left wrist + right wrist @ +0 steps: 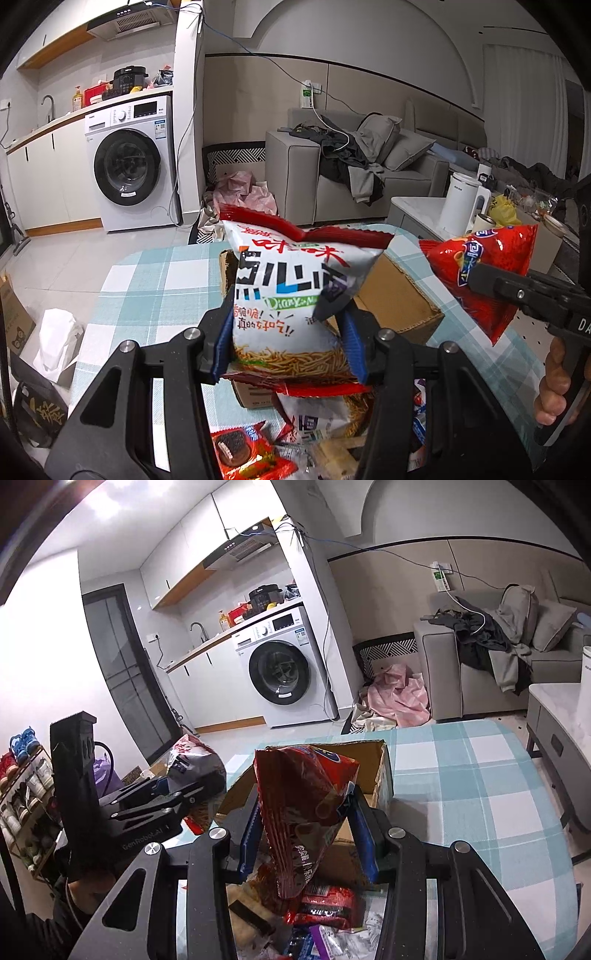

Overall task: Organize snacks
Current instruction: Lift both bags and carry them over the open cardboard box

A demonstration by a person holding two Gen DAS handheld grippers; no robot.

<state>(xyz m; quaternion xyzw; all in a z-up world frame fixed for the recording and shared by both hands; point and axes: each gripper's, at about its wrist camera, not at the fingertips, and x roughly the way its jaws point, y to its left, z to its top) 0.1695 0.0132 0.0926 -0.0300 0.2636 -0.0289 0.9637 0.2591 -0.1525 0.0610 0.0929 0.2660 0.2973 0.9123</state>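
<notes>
We work over a table point(155, 280) covered in teal-and-white check cloth. Its far edge curves toward open tile floor, with a washing machine point(129, 162) and grey sofa point(354, 173) well back. Right of the cardboard box point(382, 771), the cloth lies bare out to the table's edge; a low white cabinet point(554, 720) stands just beyond that edge.

The box sits open-topped mid-table, flaps up. Loose snack packets point(243, 450) crowd the near edge below both grippers.

Left gripper point(288, 347): blue pads pressed into both sides of a white-and-red noodle-snack bag point(291, 295), jaws partly closed around it. We see the bag held upright, off the table, in front of the box.

Right gripper point(306, 834): blue pads pinching a red snack bag point(303, 812), jaws narrowed around it. The bag tilts, its upper end over the box's near rim, lower end hanging above the packet pile. In the left view, the red bag hangs right of the white one, apart from it.
</notes>
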